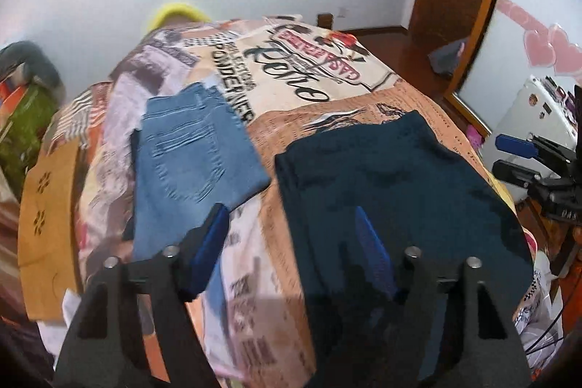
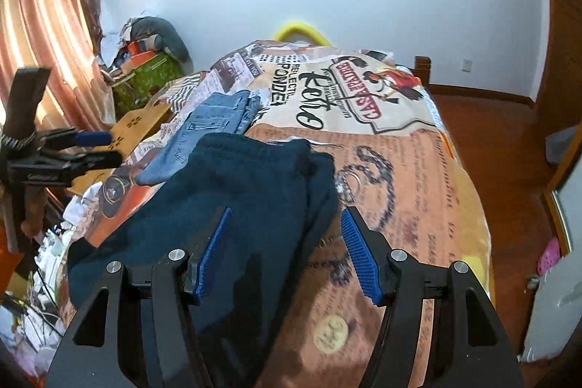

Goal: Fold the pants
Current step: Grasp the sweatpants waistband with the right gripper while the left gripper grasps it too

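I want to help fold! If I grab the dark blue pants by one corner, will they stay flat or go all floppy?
Probably floppy: the dark blue pants lie in soft rumpled folds on the bedspread, so the rest would likely droop and the fold fall open. The cloth looks thick and fleecy, so likely not slippery, perhaps a bit heavy. They shouldn't roll or break.

Beneath the left gripper (image 1: 294, 242) lie dark navy pants (image 1: 393, 177) of thick, matt, fleecy-looking cloth, though blur hides the weave. Just beyond its left finger sit blue jeans (image 1: 192, 155) of faded denim with raised stitching. The bed cover (image 1: 302, 79) under both is smooth printed cloth. The right gripper (image 2: 287, 257) is matt black plastic with ribbed blue pads (image 2: 358, 260) and bright metal pins. Further off, the floor (image 2: 509, 140) is glossy reddish wood.
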`<state>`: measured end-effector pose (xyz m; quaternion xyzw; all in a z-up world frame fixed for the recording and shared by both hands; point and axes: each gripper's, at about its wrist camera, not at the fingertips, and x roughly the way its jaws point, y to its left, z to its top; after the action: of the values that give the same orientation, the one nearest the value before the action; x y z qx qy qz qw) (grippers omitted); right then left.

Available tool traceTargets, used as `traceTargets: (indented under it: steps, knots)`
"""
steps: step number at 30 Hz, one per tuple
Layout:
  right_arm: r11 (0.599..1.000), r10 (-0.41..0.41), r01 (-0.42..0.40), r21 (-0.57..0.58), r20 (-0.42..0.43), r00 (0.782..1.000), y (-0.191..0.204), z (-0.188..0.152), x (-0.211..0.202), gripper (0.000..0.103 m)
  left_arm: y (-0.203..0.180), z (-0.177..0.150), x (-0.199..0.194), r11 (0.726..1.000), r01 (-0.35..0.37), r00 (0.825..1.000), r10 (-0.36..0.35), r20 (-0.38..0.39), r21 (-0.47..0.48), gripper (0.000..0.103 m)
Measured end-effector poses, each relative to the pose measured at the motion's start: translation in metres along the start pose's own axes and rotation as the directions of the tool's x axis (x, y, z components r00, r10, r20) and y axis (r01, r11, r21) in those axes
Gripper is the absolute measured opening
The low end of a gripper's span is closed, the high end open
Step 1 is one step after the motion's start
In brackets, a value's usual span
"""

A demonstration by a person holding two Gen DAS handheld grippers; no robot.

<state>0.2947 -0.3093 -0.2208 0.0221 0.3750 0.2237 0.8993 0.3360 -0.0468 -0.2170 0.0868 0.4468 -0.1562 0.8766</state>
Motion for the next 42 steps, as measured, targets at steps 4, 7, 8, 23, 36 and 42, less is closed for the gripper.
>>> traceTargets:
  steps: [4,7,8,23,36,42]
  knots:
    - [1.000,0.010,-0.010,-0.016,-0.019,1.000,0.000,0.009,0.024,0.059,-0.011,0.012,0.038,0.998,0.032,0.998,-0.029,-0.054,0.060,0.058]
    - [1.000,0.022,-0.023,-0.017,-0.050,0.999,-0.004,0.015,0.046,0.057,-0.018,0.014,0.066,0.994,0.058,0.994,-0.049,-0.102,0.088,0.051]
    - [1.000,0.025,-0.026,-0.017,-0.058,0.998,-0.005,0.017,0.053,0.057,-0.019,0.014,0.074,0.994,0.062,0.992,-0.052,-0.118,0.090,0.048]
    - [0.999,0.047,-0.048,-0.025,-0.016,0.999,-0.016,0.026,0.072,0.017,-0.029,0.031,0.079,0.993,0.047,0.997,-0.041,-0.060,0.105,0.005]
    - [1.000,-0.014,0.013,-0.026,-0.035,0.999,-0.037,0.029,0.087,0.017,-0.011,0.059,0.121,0.996,-0.039,0.995,0.047,-0.093,0.083,0.001]
    - [1.000,0.003,-0.003,-0.001,-0.103,0.995,-0.050,0.013,0.106,0.018,-0.002,0.047,0.129,0.998,0.002,0.994,0.005,-0.111,0.061,0.001]
